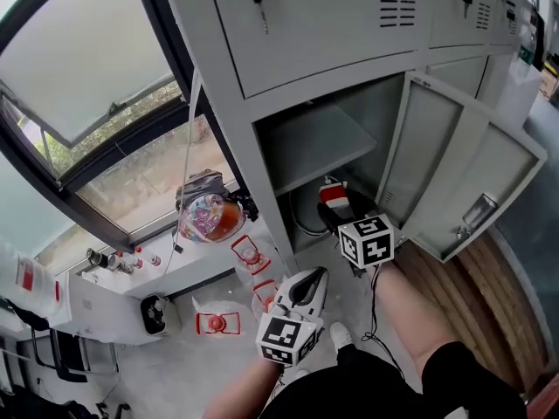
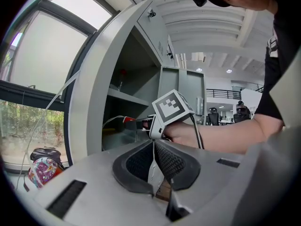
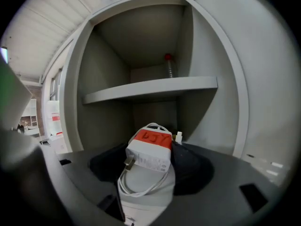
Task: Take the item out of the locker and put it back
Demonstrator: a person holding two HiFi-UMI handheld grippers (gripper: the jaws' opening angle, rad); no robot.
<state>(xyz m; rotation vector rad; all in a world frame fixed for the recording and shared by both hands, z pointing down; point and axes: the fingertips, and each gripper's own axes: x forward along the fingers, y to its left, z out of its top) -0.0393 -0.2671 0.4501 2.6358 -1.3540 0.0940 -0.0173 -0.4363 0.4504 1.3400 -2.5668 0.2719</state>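
The grey steel locker [image 1: 288, 42] stands beside a large window [image 1: 87, 68] with greenery outside. Its lower compartment is open, the door [image 1: 454, 177] swung out to the right, and a bare shelf [image 3: 150, 89] divides the inside. The right tongs [image 3: 151, 163] are clenched on a white charger [image 3: 148, 150] with a red-taped top, its white cable [image 3: 141, 185] looped beneath it. In the head view the charger [image 1: 333, 193] is at the mouth of the compartment, below the shelf [image 1: 314, 142]. Whether it rests on the compartment floor cannot be told.

The left tongs [image 2: 154, 149] are closed on nothing and held low over the pale floor [image 1: 196, 360]. A colourful bag [image 1: 208, 216] sits by the window's base. A strip of wood flooring [image 1: 476, 299] runs at the right.
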